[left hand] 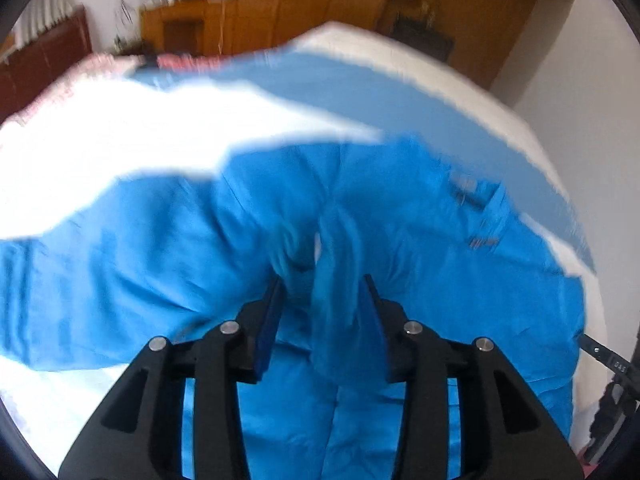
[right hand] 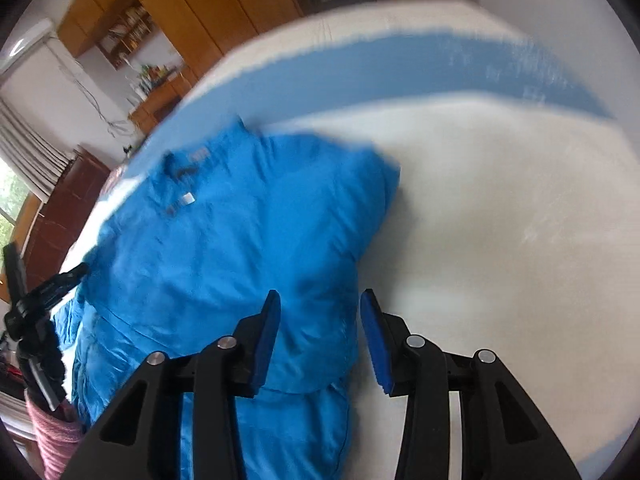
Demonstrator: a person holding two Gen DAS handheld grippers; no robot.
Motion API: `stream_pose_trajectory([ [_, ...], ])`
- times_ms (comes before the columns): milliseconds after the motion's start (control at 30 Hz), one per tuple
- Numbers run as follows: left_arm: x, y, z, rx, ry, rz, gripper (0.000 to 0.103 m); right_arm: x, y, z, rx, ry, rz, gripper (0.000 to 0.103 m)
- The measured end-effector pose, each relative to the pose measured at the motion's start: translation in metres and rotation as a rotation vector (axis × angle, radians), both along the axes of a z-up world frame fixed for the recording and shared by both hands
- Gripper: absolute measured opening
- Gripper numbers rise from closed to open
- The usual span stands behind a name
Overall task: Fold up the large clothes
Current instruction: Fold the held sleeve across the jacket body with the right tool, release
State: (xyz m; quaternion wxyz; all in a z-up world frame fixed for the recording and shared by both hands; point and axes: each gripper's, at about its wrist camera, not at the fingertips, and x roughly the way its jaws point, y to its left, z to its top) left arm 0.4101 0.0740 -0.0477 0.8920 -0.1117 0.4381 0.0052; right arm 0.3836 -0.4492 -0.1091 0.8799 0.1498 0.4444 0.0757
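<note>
Two grippers hang over a bright blue garment (left hand: 200,264) spread on a bed (right hand: 500,240). The cloth looks thin and smooth, creased into soft ridges, with a collar and small sewn labels (right hand: 182,202) near its far end. The bed's cover is white and matte, crossed by a broad band of paler blue (right hand: 400,68) beyond the garment.

The left gripper (left hand: 322,292) has its black fingers spread, blue pads facing inward; a raised fold of the garment stands between them, though I cannot tell whether the pads touch it. The right gripper (right hand: 318,308) is likewise spread, over the garment's right edge where blue cloth meets white cover, gripping nothing.

Wooden cupboards (right hand: 192,4) with flat, orange-brown doors line the far wall. Both views are blurred.
</note>
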Motion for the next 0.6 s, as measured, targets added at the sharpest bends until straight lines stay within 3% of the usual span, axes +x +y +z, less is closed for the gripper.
stream_pose_trajectory([
  [67,-0.010,-0.010,0.021,0.032,-0.054,-0.013,0.038,-0.003,0.007,0.017,-0.007,-0.026,0.008,0.043],
  [167,-0.008,-0.047,0.028,0.016,-0.043,-0.120,0.038,0.004,0.038,0.024,0.008,-0.013,0.077,0.043],
  [300,0.008,-0.085,0.000,0.055,0.033,-0.186,0.039,0.016,0.064,0.006,-0.041,0.032,0.093,0.043],
  [433,0.019,-0.086,-0.042,0.066,0.130,-0.196,0.038,0.023,0.074,-0.023,-0.067,0.085,0.099,0.041],
  [600,0.018,-0.086,-0.059,0.078,0.109,-0.222,0.040,0.022,0.078,-0.042,-0.066,0.080,0.098,0.039],
])
